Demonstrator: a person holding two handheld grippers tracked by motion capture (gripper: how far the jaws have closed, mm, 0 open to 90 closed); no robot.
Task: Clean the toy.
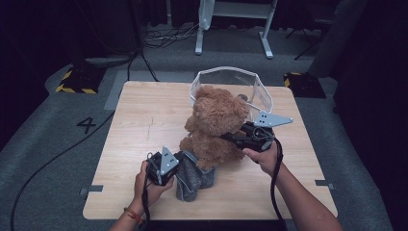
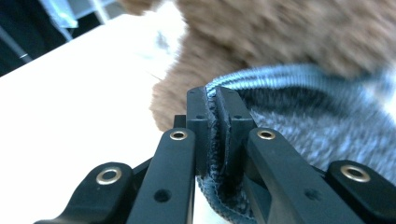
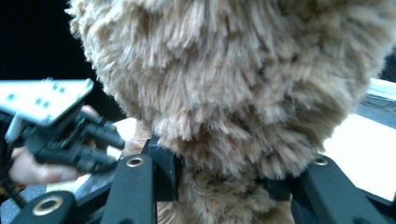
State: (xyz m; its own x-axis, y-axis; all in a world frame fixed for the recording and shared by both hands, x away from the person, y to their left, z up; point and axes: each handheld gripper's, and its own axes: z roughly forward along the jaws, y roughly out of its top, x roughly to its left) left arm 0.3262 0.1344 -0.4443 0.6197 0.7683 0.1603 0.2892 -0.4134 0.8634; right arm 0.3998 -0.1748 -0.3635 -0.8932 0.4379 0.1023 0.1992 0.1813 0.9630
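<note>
A brown plush teddy bear (image 1: 216, 125) sits upright in the middle of the wooden table (image 1: 139, 120). My right gripper (image 1: 233, 138) comes in from the right and is shut on the bear; in the right gripper view its jaws press into the fur (image 3: 233, 70) from both sides, around the gripper's midpoint (image 3: 219, 175). A grey ribbed knit piece (image 1: 192, 177) lies at the bear's base on the near side. My left gripper (image 1: 177, 161) is shut on its edge; the left gripper view shows the knit (image 2: 322, 116) pinched between the jaws of the gripper (image 2: 215, 100), with the bear (image 2: 280, 37) just beyond.
A clear plastic container (image 1: 231, 82) stands right behind the bear at the table's far edge. The left half of the table is bare wood. Cables and a white stand (image 1: 235, 19) are on the floor beyond. The left gripper (image 3: 70, 140) and its hand appear in the right gripper view.
</note>
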